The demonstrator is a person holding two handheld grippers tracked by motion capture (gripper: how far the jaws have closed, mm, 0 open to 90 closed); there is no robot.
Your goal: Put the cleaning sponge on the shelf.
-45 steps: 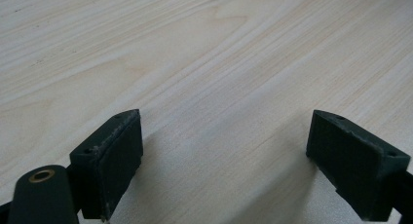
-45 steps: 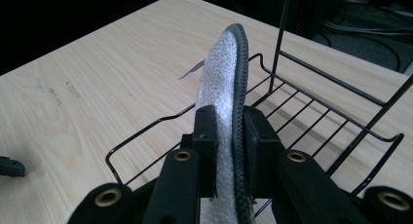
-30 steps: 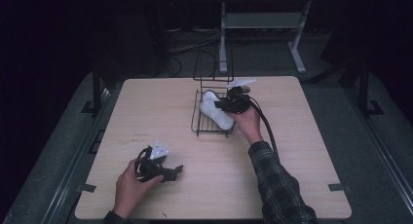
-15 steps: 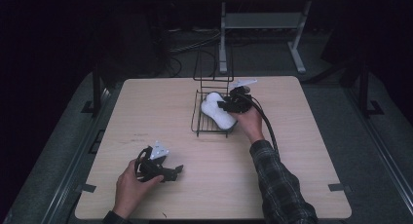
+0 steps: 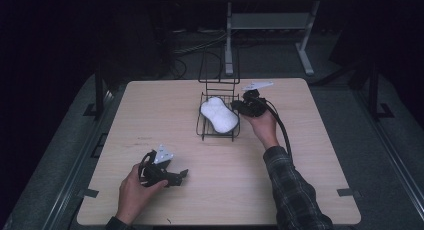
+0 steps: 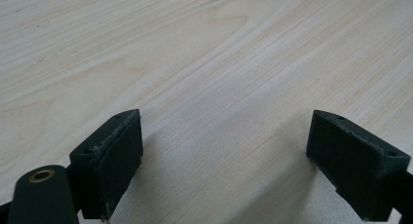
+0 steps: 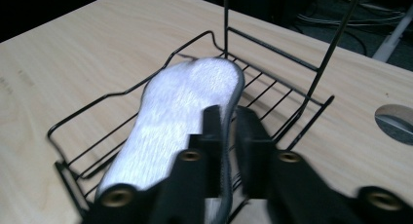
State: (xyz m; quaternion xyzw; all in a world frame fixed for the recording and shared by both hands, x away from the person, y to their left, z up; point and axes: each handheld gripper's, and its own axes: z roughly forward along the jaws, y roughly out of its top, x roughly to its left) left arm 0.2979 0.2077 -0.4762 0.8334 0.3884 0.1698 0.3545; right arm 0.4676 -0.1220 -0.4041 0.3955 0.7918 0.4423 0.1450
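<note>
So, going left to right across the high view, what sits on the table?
Left gripper → wire rack holding the white insole → right gripper, jaws just closed on the insole's edge.

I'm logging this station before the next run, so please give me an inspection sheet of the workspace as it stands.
Surface: pale wooden table, bare grain, a round hole near its far right.
Job's things: white fuzzy shoe insole lying in the black wire rack at mid-table.
Clutter: nothing seen.
Grippers: right gripper has just closed, jaws pinching the insole's edge; left gripper open over bare wood, holding nothing.
Cables: black cable trails from the right gripper along the forearm; loose cables on the floor beyond the table.
Surroundings: dark room, grey metal stand behind the table.
</note>
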